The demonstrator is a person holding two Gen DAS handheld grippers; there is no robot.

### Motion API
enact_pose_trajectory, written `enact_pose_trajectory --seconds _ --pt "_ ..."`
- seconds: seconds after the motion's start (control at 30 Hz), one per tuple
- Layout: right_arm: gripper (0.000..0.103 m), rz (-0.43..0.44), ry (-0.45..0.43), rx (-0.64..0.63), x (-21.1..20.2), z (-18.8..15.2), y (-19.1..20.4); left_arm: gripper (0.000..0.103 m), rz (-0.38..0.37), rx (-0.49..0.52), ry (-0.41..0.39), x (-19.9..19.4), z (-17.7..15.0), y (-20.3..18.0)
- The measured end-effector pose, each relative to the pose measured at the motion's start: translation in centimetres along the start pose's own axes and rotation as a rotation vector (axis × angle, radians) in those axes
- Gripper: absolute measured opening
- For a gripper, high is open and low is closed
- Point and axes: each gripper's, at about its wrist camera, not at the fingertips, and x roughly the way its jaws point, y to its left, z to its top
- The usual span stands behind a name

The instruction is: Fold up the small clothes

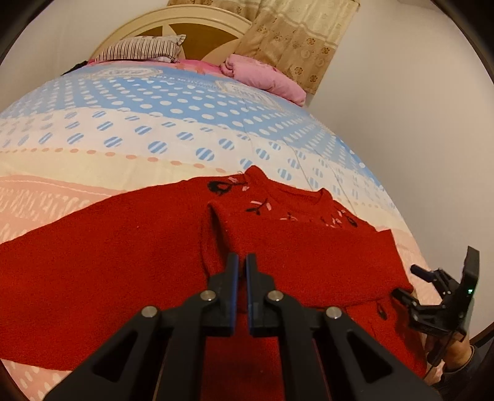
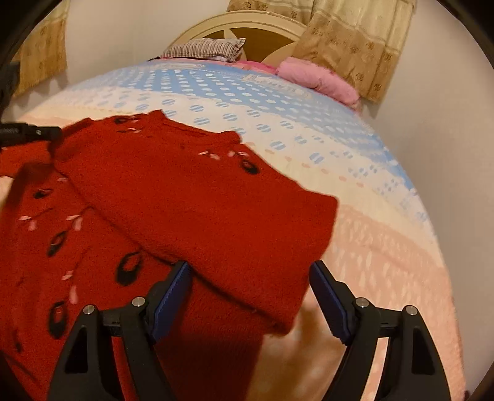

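Left gripper (image 1: 242,262) is pressed together over the red sweater (image 1: 129,265), with red knit showing in the narrow gap; a pinch cannot be confirmed. Right gripper (image 2: 250,274) stands spread, pads clear of the cloth, with the folded-over sleeve (image 2: 216,222) lying between them. Sweater lies flat on the dotted bedspread (image 1: 154,123), well apart from the pink blanket (image 1: 265,77) at the headboard (image 1: 173,21).

Right claw (image 2: 250,296) open over folded sleeve of red sweater (image 2: 191,197) on bed (image 2: 355,160).
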Motion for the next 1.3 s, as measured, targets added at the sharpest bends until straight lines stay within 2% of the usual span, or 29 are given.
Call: enact_pose_trajectory --seconds 0.03,0.07,0.1,0.17,0.4,0.47,0.5,0.53,0.57,0.6,0.63,0.67,0.7,0.73,0.8,0.83,0.9,0.93,0.97,1.0,1.03,1.07,1.13,1.2,1.3 --pt "0.039 0.009 0.006 0.01 0.1 0.0 -0.2 0.004 -0.002 -0.001 0.001 -0.1 0.0 0.1" --pt "0.025 0.044 0.013 0.027 0.0 0.1 -0.5 0.004 -0.009 0.001 0.003 -0.4 -0.1 0.1" --pt "0.025 0.066 0.009 0.043 -0.3 0.0 -0.7 0.004 -0.012 0.004 0.002 -0.6 -0.2 0.2" --pt "0.016 0.079 0.015 0.038 -0.7 -0.1 -0.7 0.004 -0.019 0.006 0.006 -1.3 -0.4 0.4" --pt "0.011 0.114 -0.007 0.049 -3.2 -0.5 -1.3 0.003 -0.065 -0.025 -0.006 -3.2 0.1 0.7" --pt "0.006 0.106 -0.022 0.056 -3.7 -0.3 -1.5 0.003 -0.036 -0.007 -0.016 -3.1 0.1 0.5" --pt "0.006 0.106 -0.022 0.061 -3.6 -0.2 -1.7 0.007 0.01 0.004 -0.026 -2.8 0.1 0.5" --pt "0.006 0.111 -0.024 0.067 -3.5 -0.2 -1.9 0.014 0.027 0.006 -0.026 -2.5 0.1 0.5" --pt "0.006 0.114 -0.032 0.071 -3.5 -0.2 -1.9 0.043 0.045 0.001 -0.012 -1.8 0.1 0.7" --pt "0.007 0.111 -0.046 0.073 -3.4 -0.3 -2.0 0.076 0.062 -0.013 -0.002 -1.4 0.0 0.9" --pt "0.02 0.112 -0.048 0.071 -3.3 -0.4 -1.9 0.085 0.072 -0.031 -0.013 -1.1 -0.1 1.0" --pt "0.039 0.114 -0.04 0.063 -3.1 -0.5 -1.7 0.088 0.066 -0.036 -0.031 -0.8 -0.3 1.1" --pt "0.083 0.113 -0.021 0.051 -2.9 -0.6 -1.3 0.088 0.058 -0.029 -0.029 -0.3 -0.3 0.9" --pt "0.093 0.117 -0.022 0.046 -2.8 -0.7 -1.1 0.086 0.055 -0.017 -0.014 0.3 -0.4 0.7" --pt "0.093 0.104 -0.041 0.014 -2.8 -0.9 -0.3 0.065 0.046 0.01 0.01 1.5 -0.5 0.0" --pt "0.093 0.071 -0.031 -0.01 -2.5 -0.9 0.1 0.058 0.045 0.028 0.032 2.1 -0.7 -0.4" --pt "0.092 0.042 -0.032 -0.024 -2.0 -0.8 0.2 0.032 0.06 0.064 0.068 3.3 -1.0 -1.2" --pt "0.08 0.018 -0.028 -0.026 -1.5 -0.7 0.2 0.027 0.083 0.086 0.06 3.4 -1.1 -1.5" --pt "0.051 -0.006 -0.018 -0.031 -1.1 -0.7 0.1 0.006 0.089 0.102 0.059 3.3 -1.1 -1.7" --pt "0.036 -0.03 -0.002 -0.033 -0.5 -0.7 -0.1 0.006 0.075 0.095 0.063 3.0 -1.1 -1.6" --pt "0.023 -0.017 0.005 -0.017 -0.2 -0.7 -0.4 0.005 0.047 0.074 0.057 2.3 -1.0 -1.4" --pt "0.021 0.007 0.006 0.009 -0.2 -0.8 -0.8 0.004 0.034 0.073 0.044 1.5 -1.1 -1.5" --pt "0.012 -0.002 -0.007 0.02 -0.9 -1.0 -1.1 0.004 0.042 0.092 0.024 0.0 -1.3 -1.7" --pt "0.012 0.004 -0.023 0.026 -1.8 -1.3 -1.2 0.004 0.012 0.074 0.031 -0.8 -1.6 -1.4" --pt "0.011 0.005 -0.015 0.027 -2.0 -1.8 -1.4 0.004 0.028 0.065 0.043 -0.6 -2.0 -0.7"
